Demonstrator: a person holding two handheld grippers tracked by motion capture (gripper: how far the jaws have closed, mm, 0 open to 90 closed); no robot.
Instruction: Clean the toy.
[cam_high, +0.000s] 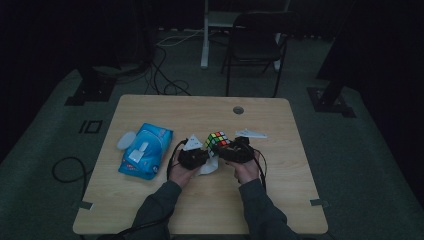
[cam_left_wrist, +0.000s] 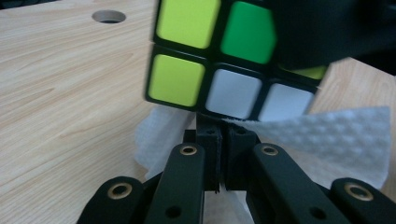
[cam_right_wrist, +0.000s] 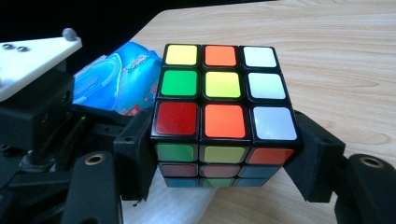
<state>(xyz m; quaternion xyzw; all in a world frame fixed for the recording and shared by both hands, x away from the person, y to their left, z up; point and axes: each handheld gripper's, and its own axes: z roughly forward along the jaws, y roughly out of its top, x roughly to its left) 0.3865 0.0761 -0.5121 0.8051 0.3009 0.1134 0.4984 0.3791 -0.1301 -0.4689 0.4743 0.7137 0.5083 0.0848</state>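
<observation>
While one cube sits clamped, two tools meet.

High view overhead, far, facing forward over table, both gripper views close, sharing cube

Blue wet-wipe pack, left of cube — red print along near edge, too small and blurred to read. Cube stickers plain colour, no marks. No legible text, brand or number elsewhere.
</observation>
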